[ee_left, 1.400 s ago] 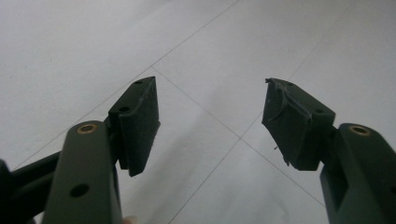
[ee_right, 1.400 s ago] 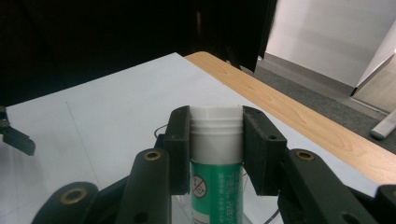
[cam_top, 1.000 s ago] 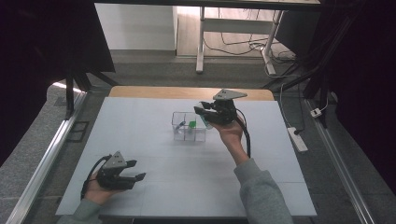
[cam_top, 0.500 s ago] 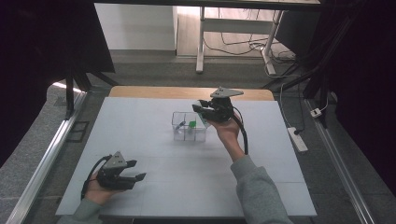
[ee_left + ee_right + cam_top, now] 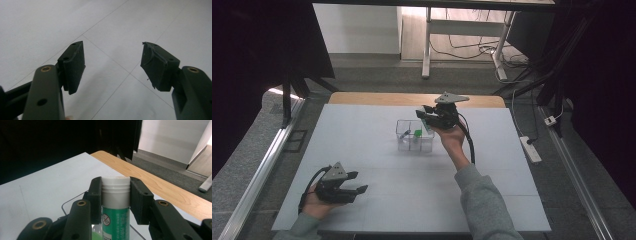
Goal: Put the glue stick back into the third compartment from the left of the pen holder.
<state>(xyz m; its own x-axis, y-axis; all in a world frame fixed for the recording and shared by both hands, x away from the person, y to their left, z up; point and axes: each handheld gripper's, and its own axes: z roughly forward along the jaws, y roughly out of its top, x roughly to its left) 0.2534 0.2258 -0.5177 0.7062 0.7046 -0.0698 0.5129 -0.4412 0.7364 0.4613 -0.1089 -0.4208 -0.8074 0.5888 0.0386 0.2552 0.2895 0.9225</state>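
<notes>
Glue stick (image 5: 115, 205) green label, txt unreadable, white cap | R gripper (image 5: 115, 192) clamps it | L gripper (image 5: 112, 65) wide, empty

green glue stick (image 5: 115, 220) with white cap (black print), clear box (image 5: 414, 136), pale grey table (image 5: 377, 165)

White table (image 5: 377, 200), clear box (image 5: 414, 144) near centre

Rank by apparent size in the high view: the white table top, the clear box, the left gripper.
1. white table top, by far the largest.
2. clear box and left gripper look about alike; the gripper sits nearer the camera, so no ranking.
</notes>
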